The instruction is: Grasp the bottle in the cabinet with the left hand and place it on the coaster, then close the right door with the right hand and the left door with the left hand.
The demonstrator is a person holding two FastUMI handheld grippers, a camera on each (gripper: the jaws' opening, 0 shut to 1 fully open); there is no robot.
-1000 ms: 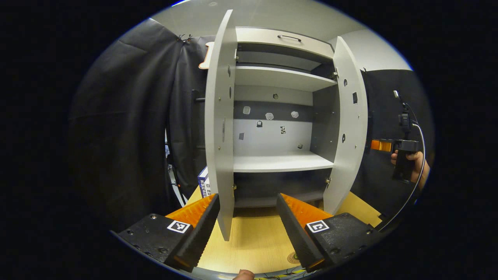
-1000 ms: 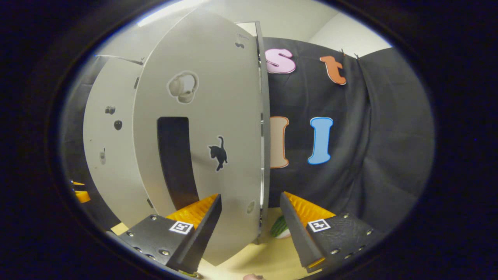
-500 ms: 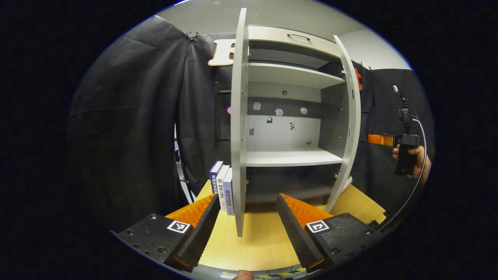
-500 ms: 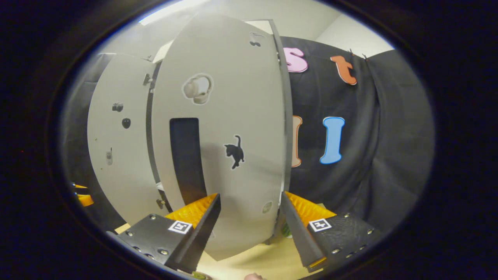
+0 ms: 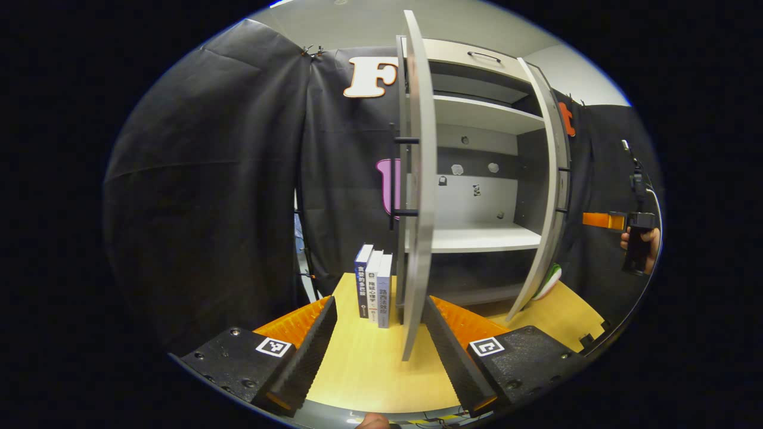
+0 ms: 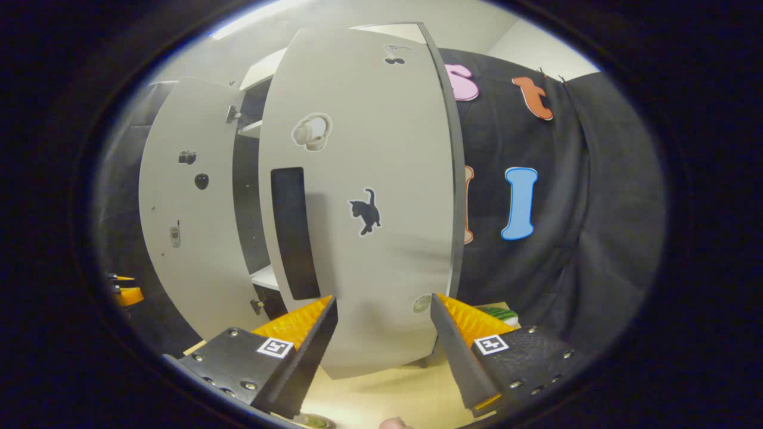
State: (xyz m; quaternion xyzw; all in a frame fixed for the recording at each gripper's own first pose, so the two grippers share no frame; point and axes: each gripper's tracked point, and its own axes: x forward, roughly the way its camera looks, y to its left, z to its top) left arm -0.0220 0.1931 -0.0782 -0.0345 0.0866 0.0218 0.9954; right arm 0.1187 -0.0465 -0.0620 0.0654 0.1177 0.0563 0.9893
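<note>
The grey cabinet (image 5: 477,238) stands on the wooden table with bare shelves. Its left door (image 5: 420,179) shows edge-on, and the black handle (image 5: 396,176) sticks out to the left. The door's lower corner hangs between the fingers of my open left gripper (image 5: 379,301). The right door (image 5: 551,196) is partly swung in. My open right gripper (image 6: 384,300) is close to that door's outer face (image 6: 369,179), beside its black handle (image 6: 292,232). In the left gripper view a hand holds the right gripper (image 5: 632,229) at the far right.
Three books (image 5: 374,286) stand upright on the table (image 5: 363,363) left of the cabinet. A green and white object (image 5: 551,280) lies behind the right door, against the black cloth. The left door's inner face (image 6: 179,208) is at the left of the right gripper view.
The right door has swung further towards the cabinet with the right gripper following it. The left gripper has moved left around the left door's edge, so the handle and books came into view.
</note>
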